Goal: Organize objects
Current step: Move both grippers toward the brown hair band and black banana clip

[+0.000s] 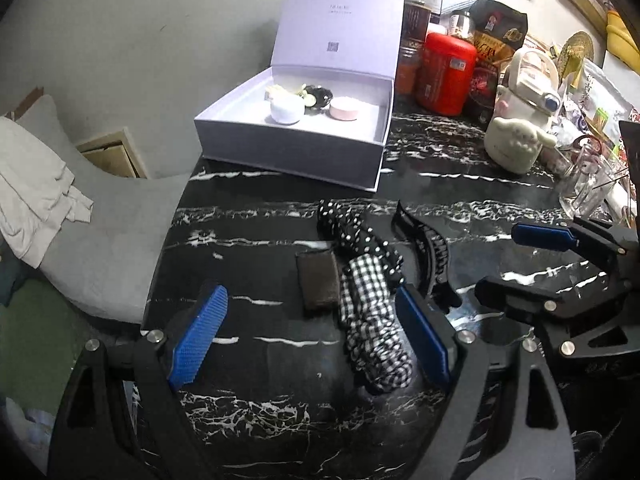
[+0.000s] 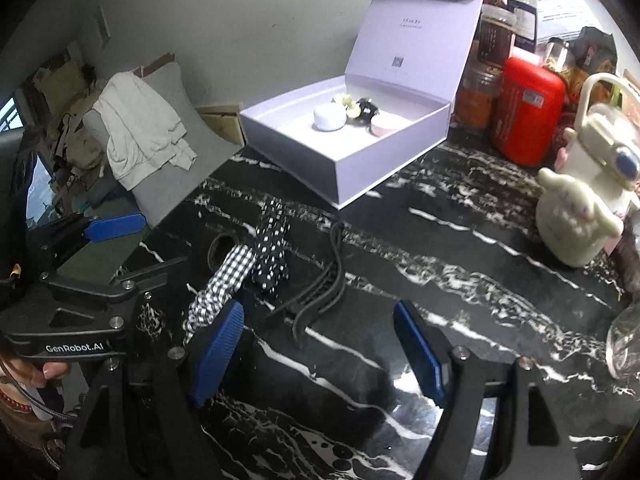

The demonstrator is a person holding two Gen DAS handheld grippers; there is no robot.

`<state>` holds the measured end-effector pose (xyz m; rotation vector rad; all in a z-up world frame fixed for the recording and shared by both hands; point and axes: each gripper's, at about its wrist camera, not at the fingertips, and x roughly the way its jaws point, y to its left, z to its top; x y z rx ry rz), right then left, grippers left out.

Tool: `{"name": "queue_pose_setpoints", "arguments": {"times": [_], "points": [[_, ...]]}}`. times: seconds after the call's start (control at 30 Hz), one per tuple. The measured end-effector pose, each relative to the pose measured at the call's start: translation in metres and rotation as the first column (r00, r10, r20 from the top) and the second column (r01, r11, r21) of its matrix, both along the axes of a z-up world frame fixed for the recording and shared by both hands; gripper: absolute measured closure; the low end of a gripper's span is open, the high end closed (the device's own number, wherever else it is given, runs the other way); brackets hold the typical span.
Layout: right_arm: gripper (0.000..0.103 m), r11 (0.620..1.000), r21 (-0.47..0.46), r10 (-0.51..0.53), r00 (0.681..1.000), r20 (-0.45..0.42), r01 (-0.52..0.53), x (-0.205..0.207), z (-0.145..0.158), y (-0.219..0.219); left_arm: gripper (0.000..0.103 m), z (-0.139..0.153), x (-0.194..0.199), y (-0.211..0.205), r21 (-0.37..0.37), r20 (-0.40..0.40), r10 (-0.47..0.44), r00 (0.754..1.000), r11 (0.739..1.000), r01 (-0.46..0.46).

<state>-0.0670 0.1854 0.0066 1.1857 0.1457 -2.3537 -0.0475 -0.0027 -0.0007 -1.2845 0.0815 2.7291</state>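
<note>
On the black marbled table lie a polka-dot scrunchie [image 1: 356, 236], a checked scrunchie [image 1: 372, 320], a brown hair band [image 1: 318, 280] and a black claw clip [image 1: 428, 248]. My left gripper [image 1: 312, 336] is open just above them, and the checked scrunchie lies by its right pad [image 1: 420, 336] without being pinched. My right gripper [image 2: 320, 352] is open with nothing in it, and the claw clip [image 2: 320, 284] lies just ahead of it. An open lavender box [image 1: 292, 148] behind holds a white jar [image 1: 285, 110], a pink jar [image 1: 345, 109] and small hair pieces.
A red canister [image 1: 444, 76], jars and snack bags crowd the back right. A cream character bottle [image 1: 516, 136] and a glass mug [image 1: 588, 184] stand at the right. A grey chair [image 1: 100, 232] with white cloth stands off the table's left edge.
</note>
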Motion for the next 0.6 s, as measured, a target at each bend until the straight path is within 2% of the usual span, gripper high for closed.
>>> {"name": "queue_pose_setpoints", "arguments": {"times": [0.2, 0.33, 0.5, 0.6], "points": [[0.025, 1.000, 0.001, 0.010, 1.000, 0.011, -0.010, -0.004, -0.011, -0.009, 0.018, -0.011, -0.007, -0.009, 0.032, 0.028, 0.019, 0.999, 0.999, -0.020], [0.025, 1.000, 0.003, 0.024, 1.000, 0.018, -0.024, -0.010, -0.015, -0.016, 0.018, -0.013, -0.015, -0.010, 0.081, 0.031, -0.007, 1.000, 0.997, 0.004], [0.025, 1.000, 0.006, 0.029, 0.999, 0.037, -0.030, -0.021, -0.022, -0.022, 0.018, -0.016, -0.030, -0.004, 0.040, 0.030, -0.006, 1.000, 0.999, 0.005], [0.025, 0.999, 0.029, 0.018, 0.999, 0.027, -0.018, -0.030, -0.025, -0.025, 0.020, -0.020, -0.042, -0.008, 0.053, 0.048, 0.007, 0.999, 0.999, -0.010]]}}
